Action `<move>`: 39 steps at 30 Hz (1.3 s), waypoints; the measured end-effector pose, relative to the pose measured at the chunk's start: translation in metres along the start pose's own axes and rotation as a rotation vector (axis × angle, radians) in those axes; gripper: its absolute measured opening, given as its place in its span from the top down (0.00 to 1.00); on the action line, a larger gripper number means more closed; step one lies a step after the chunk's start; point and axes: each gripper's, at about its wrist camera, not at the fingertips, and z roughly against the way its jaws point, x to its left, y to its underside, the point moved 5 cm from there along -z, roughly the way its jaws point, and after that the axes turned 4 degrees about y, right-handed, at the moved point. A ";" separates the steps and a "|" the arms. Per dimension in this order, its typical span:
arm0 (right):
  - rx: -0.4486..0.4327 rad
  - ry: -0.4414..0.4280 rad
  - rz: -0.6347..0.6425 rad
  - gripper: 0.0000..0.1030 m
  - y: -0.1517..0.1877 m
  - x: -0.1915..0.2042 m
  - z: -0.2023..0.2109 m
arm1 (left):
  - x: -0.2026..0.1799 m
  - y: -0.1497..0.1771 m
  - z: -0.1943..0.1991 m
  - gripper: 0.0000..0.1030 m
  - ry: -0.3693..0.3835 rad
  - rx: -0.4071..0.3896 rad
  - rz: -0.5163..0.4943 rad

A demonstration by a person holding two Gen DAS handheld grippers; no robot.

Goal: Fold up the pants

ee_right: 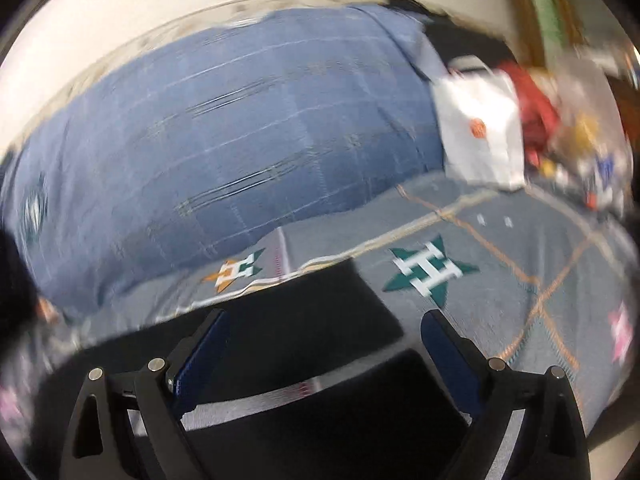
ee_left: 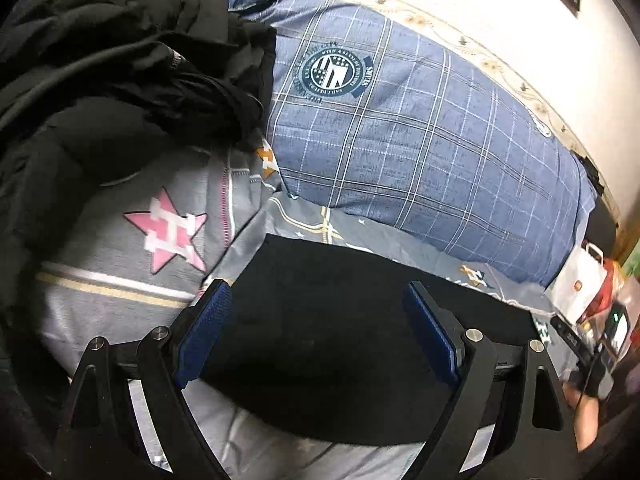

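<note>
1. Pants (ee_left: 340, 340), black and already doubled into a flat rectangle, lie on the grey star-printed bedspread (ee_left: 120, 280), just in front of the blue plaid pillow (ee_left: 400, 120).
2. Left gripper (ee_left: 316, 312) hovers over that rectangle with its jaws spread wide and nothing between the blue pads; whether it touches the cloth I cannot tell.
3. Right gripper (ee_right: 324, 344) is likewise wide apart and empty, above the dark fabric (ee_right: 300, 320) at the other end; this view is blurred, so it looks to be moving.
4. A heap of other dark clothes (ee_left: 120, 80) sits at the far left of the bed, apart from the pants.
5. Judged from the tidy edges, folding seems nearly done: either one last fold or a release after placing.
6. Next move, if another fold is wanted, calls for both claws to pinch the same edge at matching corners and carry it over evenly.
</note>
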 end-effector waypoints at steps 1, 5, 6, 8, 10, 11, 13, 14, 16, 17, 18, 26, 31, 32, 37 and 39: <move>0.007 0.021 0.033 0.08 0.002 0.006 0.000 | 0.002 0.002 0.002 0.15 0.002 0.000 0.001; 0.076 0.039 0.066 0.12 0.013 0.008 -0.010 | 0.012 0.008 0.013 0.15 0.029 -0.020 0.058; 0.088 0.042 0.052 0.13 0.014 0.002 -0.011 | 0.013 0.010 0.015 0.15 0.038 -0.019 0.073; 0.110 0.040 0.003 0.13 0.015 -0.013 -0.013 | 0.016 0.016 0.015 0.15 0.050 -0.012 0.101; 0.117 0.053 -0.033 0.13 0.015 -0.027 -0.012 | 0.019 0.021 0.014 0.15 0.095 0.011 0.144; 0.117 0.061 -0.035 0.13 0.015 -0.030 -0.012 | 0.019 0.023 0.013 0.15 0.112 0.021 0.159; 0.120 0.078 -0.033 0.13 0.016 -0.035 -0.011 | 0.019 0.024 0.013 0.15 0.122 0.027 0.167; 0.122 0.080 -0.033 0.13 0.016 -0.035 -0.011 | 0.018 0.024 0.013 0.15 0.122 0.027 0.162; 0.126 0.071 -0.038 0.13 0.015 -0.035 -0.011 | 0.015 0.025 0.011 0.15 0.119 0.033 0.152; 0.128 0.065 -0.041 0.13 0.015 -0.035 -0.010 | 0.014 0.025 0.011 0.15 0.119 0.034 0.151; 0.125 0.059 -0.044 0.13 0.014 -0.035 -0.010 | 0.014 0.025 0.010 0.15 0.116 0.035 0.151; 0.092 -0.017 -0.094 0.13 0.008 -0.044 -0.003 | 0.012 0.008 -0.009 0.15 0.062 0.040 0.145; 0.072 -0.066 -0.217 0.13 0.006 -0.074 0.004 | 0.005 -0.010 -0.044 0.15 -0.006 0.036 0.118; 0.068 -0.072 -0.250 0.13 0.005 -0.083 0.004 | 0.003 -0.013 -0.052 0.15 -0.015 0.027 0.110; 0.041 -0.110 -0.298 0.13 -0.003 -0.112 -0.001 | -0.007 -0.018 -0.091 0.15 -0.046 0.023 0.045; 0.053 -0.154 -0.284 0.13 -0.016 -0.115 -0.008 | -0.007 -0.012 -0.106 0.15 -0.074 0.065 0.039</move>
